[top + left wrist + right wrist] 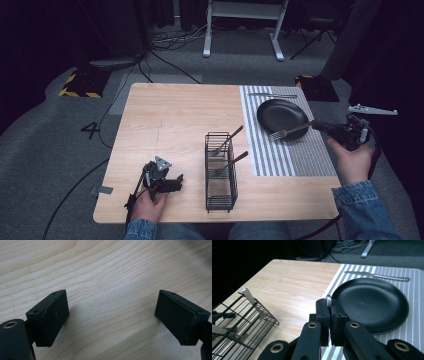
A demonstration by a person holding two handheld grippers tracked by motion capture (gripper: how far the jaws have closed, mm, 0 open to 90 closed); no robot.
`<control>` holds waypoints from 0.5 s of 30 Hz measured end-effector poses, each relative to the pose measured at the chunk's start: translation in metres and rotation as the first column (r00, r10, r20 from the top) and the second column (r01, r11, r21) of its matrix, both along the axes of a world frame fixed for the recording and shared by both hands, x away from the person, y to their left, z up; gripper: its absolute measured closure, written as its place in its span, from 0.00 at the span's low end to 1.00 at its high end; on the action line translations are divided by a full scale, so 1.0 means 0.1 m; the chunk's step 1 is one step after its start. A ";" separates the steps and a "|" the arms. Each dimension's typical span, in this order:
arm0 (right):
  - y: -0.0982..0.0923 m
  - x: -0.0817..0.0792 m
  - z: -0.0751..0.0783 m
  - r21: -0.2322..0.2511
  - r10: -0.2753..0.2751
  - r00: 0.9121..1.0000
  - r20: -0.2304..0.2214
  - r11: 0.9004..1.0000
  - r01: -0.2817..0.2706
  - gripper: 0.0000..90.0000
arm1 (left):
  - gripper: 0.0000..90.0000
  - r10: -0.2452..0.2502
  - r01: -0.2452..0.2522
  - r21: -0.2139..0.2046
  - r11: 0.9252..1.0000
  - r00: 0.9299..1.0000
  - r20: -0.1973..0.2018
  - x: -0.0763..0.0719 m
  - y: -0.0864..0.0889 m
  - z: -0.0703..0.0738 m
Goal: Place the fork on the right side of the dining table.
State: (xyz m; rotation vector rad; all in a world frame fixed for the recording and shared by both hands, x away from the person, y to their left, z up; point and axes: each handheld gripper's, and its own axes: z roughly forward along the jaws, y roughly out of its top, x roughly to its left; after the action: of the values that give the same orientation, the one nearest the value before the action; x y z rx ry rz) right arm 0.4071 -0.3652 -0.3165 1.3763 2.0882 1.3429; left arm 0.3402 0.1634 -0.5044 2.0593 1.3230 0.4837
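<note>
Step in hand: you carry a fork (289, 132) in your right gripper (320, 126), at the right of the high view; judged from how things lie, it is on its way from the wire basket (220, 172) to the place setting.
Fork: its tines hang over the lower right rim of the black plate (280, 116); the handle runs right into the jaws. Whether the tines touch the plate, you cannot tell.
Right jaws: pressed together on the fork's handle, whose rounded end (328, 301) pokes up between them in the right gripper view.
Left jaws: spread wide with nothing between them, low over bare tabletop (107, 272); the left gripper (176, 181) sits at the lower left of the high view.
Still in the basket: two more forks, handles leaning to the upper right.
Already set: a knife (272, 95) lies on the striped mat (310, 150) above the plate.
Next move: likely you lower the fork flat onto the mat beside the plate, then spread the jaws; keep the tines clear of the rim.
Writing: a "4" (90, 130) marked on the floor, left of the tabletop; no brand or label readable.
</note>
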 end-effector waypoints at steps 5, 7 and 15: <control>0.04 0.08 -0.10 -0.013 0.001 1.000 -0.024 1.000 -0.002 0.97 | 0.13 0.000 0.000 0.000 1.000 1.000 0.000 0.00 0.00 0.00; 0.06 0.12 -0.16 -0.019 0.003 0.999 -0.038 1.000 -0.004 0.97 | 0.13 0.000 0.000 0.000 1.000 1.000 0.000 0.00 0.00 0.00; 0.15 0.19 -0.30 -0.039 0.017 0.997 -0.069 0.999 -0.020 0.97 | 0.13 0.000 0.000 0.000 1.000 1.000 0.000 0.00 0.00 0.00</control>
State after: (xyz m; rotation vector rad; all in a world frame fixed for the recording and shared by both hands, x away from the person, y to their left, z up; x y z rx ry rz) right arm 0.4262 -0.3497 -0.3463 1.4092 2.1653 1.2706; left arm 0.3402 0.1634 -0.5044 2.0591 1.3231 0.4835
